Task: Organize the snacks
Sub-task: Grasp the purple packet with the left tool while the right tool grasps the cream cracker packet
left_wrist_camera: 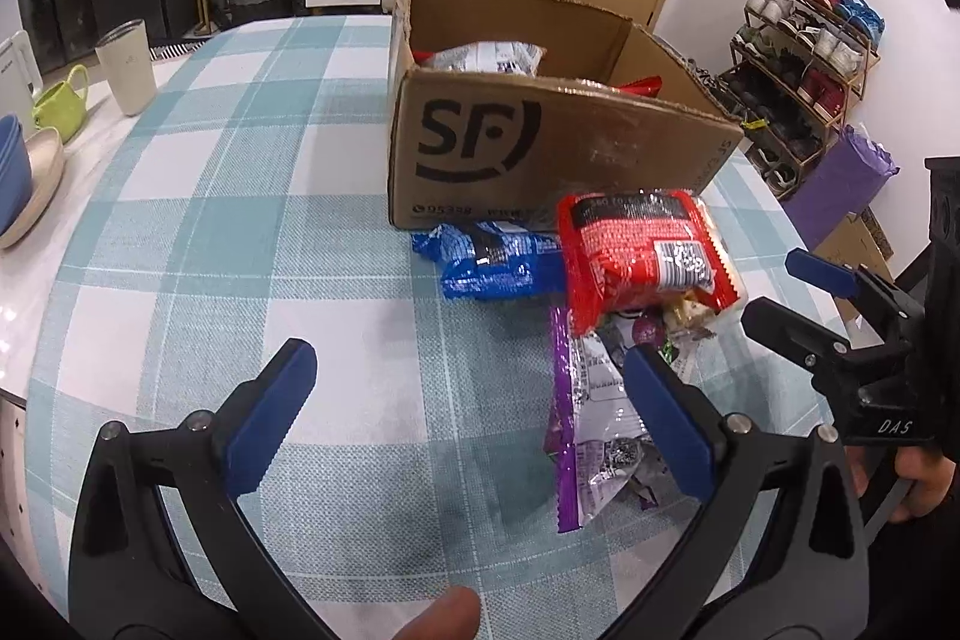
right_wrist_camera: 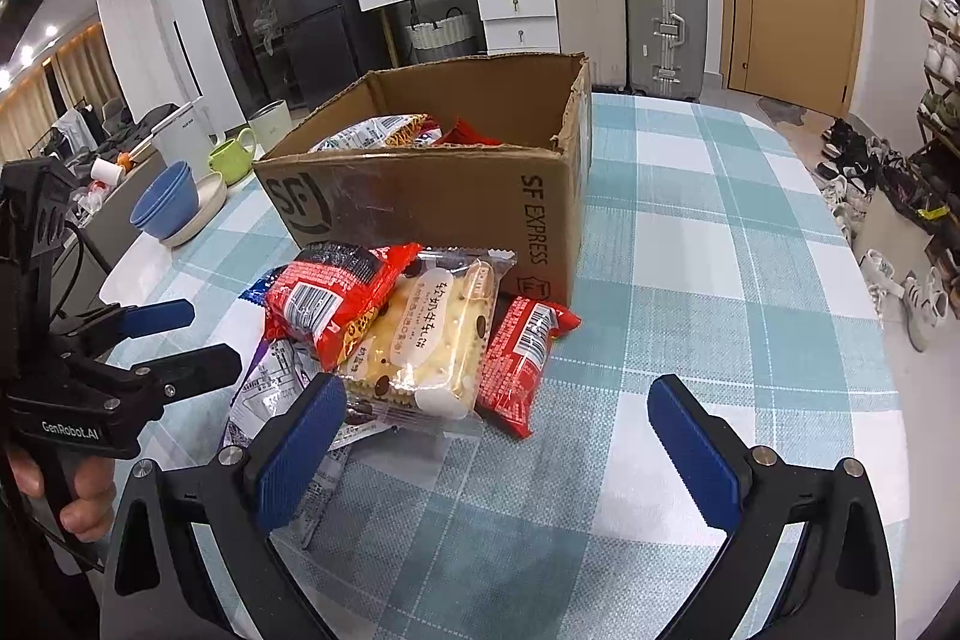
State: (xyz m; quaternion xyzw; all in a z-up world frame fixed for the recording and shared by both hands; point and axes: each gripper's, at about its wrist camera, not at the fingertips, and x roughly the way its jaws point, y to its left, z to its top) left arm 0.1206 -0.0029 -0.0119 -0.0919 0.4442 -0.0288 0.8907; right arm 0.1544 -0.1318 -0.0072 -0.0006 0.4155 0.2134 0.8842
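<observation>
Left wrist view: my left gripper (left_wrist_camera: pixel 468 406) and right gripper (right_wrist_camera: pixel 498 436) gape wide, empty, snack pile (right_wrist_camera: pixel 390 334) mid-frame before the cardboard box (right_wrist_camera: pixel 432 196).

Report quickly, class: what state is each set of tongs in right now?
Left tongs: open, holding nothing.
Right tongs: open, holding nothing.
</observation>
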